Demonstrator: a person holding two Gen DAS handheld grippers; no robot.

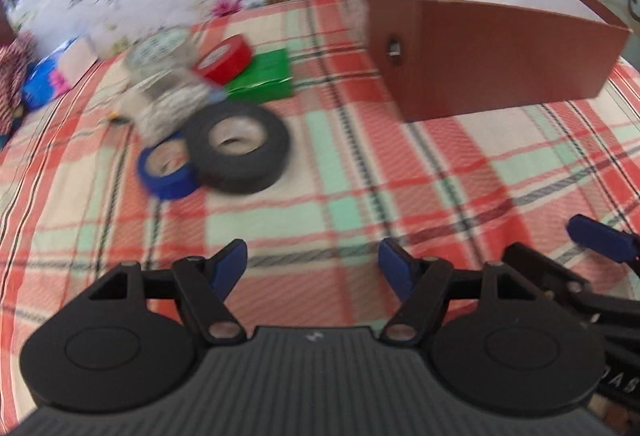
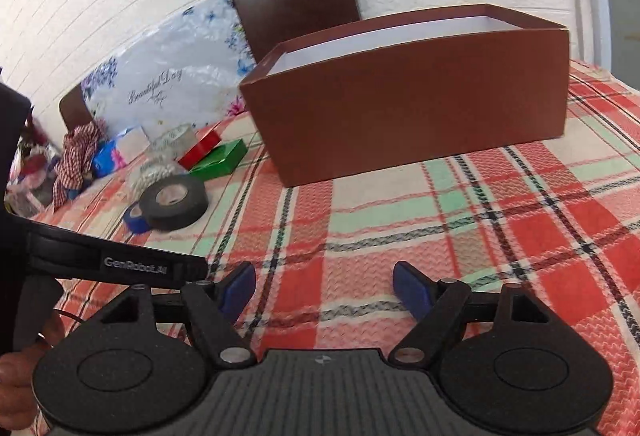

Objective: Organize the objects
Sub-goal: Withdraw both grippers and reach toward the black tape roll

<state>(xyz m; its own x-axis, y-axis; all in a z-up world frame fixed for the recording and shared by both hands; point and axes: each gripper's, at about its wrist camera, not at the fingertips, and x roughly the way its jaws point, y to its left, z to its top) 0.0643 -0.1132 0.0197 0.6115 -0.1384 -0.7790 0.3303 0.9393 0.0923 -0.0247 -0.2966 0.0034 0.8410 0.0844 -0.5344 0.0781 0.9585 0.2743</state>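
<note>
A brown open box point(image 1: 472, 51) with a white inside stands on the plaid cloth at the back right; it also shows in the right wrist view point(image 2: 408, 111). Left of it lie a black tape roll point(image 1: 236, 147), a small blue tape roll point(image 1: 168, 167), a red tape roll point(image 1: 224, 59), a green box point(image 1: 264, 75) and clear patterned tape rolls point(image 1: 164, 75). The black roll point(image 2: 174, 201) and green box point(image 2: 220, 157) show in the right wrist view too. My left gripper point(image 1: 312, 268) is open and empty above bare cloth. My right gripper point(image 2: 324, 288) is open and empty, in front of the box.
A floral plastic bag point(image 2: 172, 83) and a dark chair back point(image 2: 296, 3) stand behind the table against a white wall. A checked cloth and a blue packet point(image 2: 106, 155) lie at the far left. The right gripper's blue fingertip point(image 1: 600, 240) shows at the left view's right edge.
</note>
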